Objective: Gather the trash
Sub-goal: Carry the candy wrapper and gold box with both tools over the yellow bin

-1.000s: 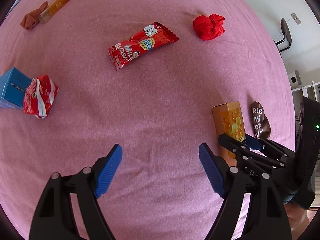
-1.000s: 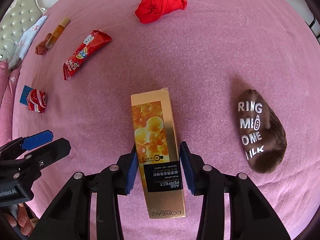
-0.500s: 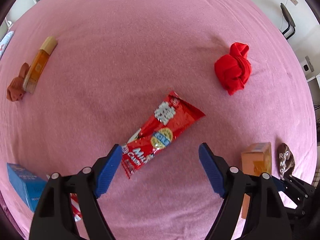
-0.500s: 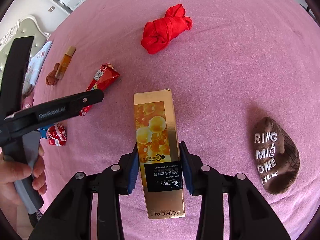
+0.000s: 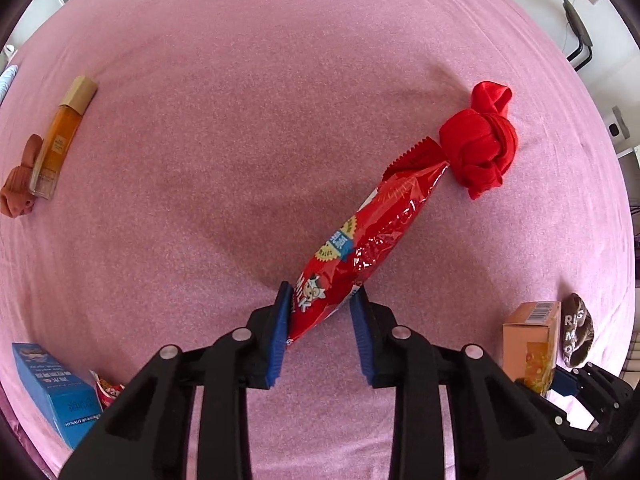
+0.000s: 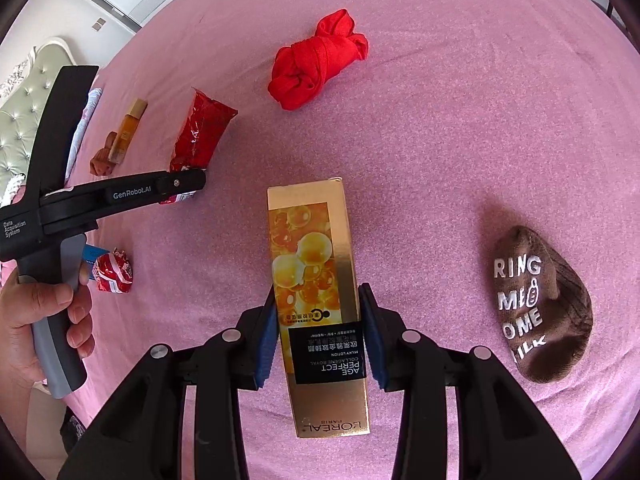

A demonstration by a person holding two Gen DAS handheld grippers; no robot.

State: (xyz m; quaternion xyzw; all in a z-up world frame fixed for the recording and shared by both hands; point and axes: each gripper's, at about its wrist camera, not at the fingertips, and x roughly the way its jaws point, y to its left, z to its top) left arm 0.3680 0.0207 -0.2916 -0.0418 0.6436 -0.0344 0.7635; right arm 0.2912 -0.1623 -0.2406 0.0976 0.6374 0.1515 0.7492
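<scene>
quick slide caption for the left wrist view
Left gripper closing on a red snack wrapper over a pink sheet.

A home bedroom is indicated by the pink-sheeted bed (image 6: 460,92), the tufted headboard (image 6: 20,116) and the socks (image 6: 540,304) scattered on it.

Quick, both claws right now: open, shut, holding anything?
Left claw: closing, pads already on the red snack packet.
Right claw: shut on the gold box.
</scene>
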